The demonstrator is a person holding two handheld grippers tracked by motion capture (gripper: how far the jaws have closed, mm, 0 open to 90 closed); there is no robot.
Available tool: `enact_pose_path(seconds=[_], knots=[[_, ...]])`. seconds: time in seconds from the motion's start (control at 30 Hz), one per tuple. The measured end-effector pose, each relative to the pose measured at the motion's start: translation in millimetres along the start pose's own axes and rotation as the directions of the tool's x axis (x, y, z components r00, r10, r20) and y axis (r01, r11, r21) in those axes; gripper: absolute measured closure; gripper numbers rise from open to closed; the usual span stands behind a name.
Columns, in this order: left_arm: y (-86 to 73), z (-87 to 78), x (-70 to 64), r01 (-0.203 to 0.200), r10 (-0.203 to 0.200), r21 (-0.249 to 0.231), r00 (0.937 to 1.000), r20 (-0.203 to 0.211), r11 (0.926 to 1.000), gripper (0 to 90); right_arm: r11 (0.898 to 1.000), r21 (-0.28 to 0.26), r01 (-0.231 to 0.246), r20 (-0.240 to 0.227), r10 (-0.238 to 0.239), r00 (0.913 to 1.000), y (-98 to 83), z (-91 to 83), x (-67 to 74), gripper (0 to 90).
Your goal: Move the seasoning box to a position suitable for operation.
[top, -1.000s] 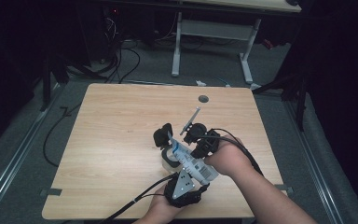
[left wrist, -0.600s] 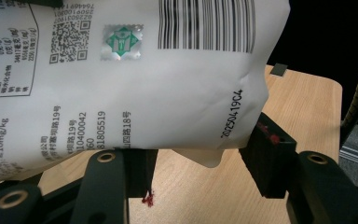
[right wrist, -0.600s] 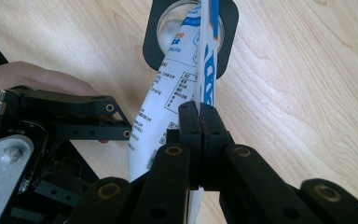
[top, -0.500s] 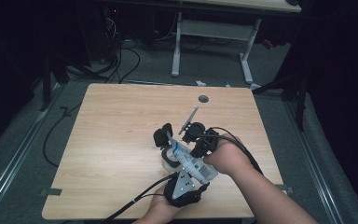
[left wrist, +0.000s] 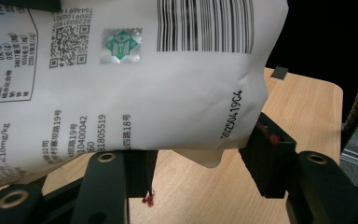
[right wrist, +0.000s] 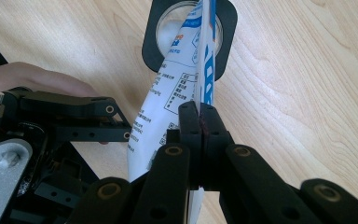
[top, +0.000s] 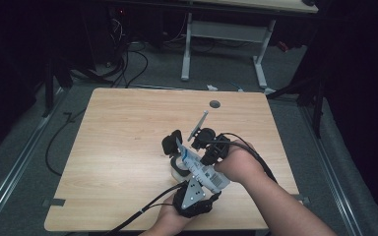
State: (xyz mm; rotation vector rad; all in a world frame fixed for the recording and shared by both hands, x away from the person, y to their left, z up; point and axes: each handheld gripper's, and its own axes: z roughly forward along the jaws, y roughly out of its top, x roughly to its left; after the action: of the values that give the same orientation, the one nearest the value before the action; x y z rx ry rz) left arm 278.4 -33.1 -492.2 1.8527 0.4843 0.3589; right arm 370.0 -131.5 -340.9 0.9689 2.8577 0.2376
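Observation:
A white pouch point(left wrist: 135, 79) with blue print, a barcode and small text is held between both grippers near the table's front. My left gripper point(left wrist: 200, 163) has a jaw on each side of the pouch's bulky body and is shut on it. My right gripper point(right wrist: 199, 114) is shut on a thin edge of the pouch point(right wrist: 177, 93). The pouch's tip hangs over the round mouth of a black-rimmed container point(right wrist: 150, 42) with pale contents. From above, the pouch point(top: 193, 162) slants between the left gripper point(top: 197, 177) and right gripper point(top: 204, 147). A black object point(top: 171, 143) sits just left of them.
The wooden table point(top: 128, 132) has a round cable hole point(top: 215, 103) near its far edge. The left gripper's cables point(top: 142, 211) trail off the front edge. A white desk frame point(top: 226, 34) and floor cables lie beyond the table.

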Motion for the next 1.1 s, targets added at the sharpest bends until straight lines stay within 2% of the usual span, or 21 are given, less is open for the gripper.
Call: enact_pose_path(seconds=[1.1], knots=[[7.2, -1.6, 2.4, 0.0, 0.0, -0.026, 0.9999, -0.013, 0.9997, 49.5, 1.0, -0.017, 0.011, 0.023, -0.01, 0.9997, 3.4, -9.5, 0.5, 90.0]])
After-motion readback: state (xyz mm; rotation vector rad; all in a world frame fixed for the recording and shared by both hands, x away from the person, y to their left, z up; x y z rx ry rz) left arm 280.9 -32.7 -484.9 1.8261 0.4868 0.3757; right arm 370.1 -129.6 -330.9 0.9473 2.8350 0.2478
